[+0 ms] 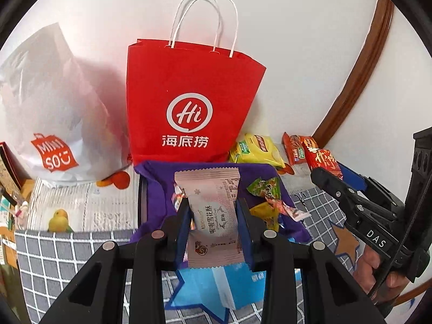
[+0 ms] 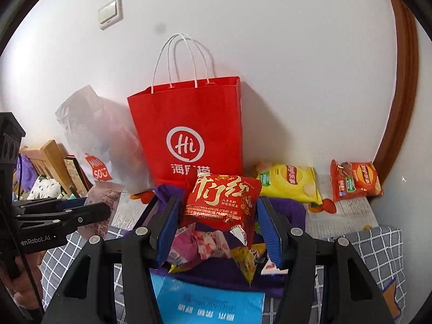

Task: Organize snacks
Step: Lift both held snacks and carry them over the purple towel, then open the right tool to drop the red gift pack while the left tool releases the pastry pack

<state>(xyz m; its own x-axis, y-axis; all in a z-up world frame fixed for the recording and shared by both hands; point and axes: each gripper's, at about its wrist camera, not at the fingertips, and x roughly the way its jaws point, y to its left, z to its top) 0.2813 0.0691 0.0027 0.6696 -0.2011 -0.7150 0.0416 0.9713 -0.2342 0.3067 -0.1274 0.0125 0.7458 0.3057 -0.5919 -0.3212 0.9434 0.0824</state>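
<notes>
Both packets hang over the purple-lined box [image 1: 154,186] that sits on the checked cloth, and straight ahead of it, against the wall, stands the red Haidilao paper bag [image 1: 189,100] with its mouth open at the top, well above the level of either pair of tongs. The left gripper [image 1: 213,216] is closed to a narrow gap on a pale pink nougat packet [image 1: 213,216], whose long axis runs away from the tongs toward the bag, both crimped ends sticking out. The right gripper [image 2: 218,216], about half open, pinches a red foil snack packet [image 2: 220,199] by its sides, broad face up, above the loose sweets [image 2: 205,245] in the box. Neither hand looks clearly nearer the bag. A yellow crisp packet [image 2: 290,182] and an orange crisp packet [image 2: 355,179] lie to the right by the wall, untouched. I'd judge either packet must rise to clear the bag's rim.
</notes>
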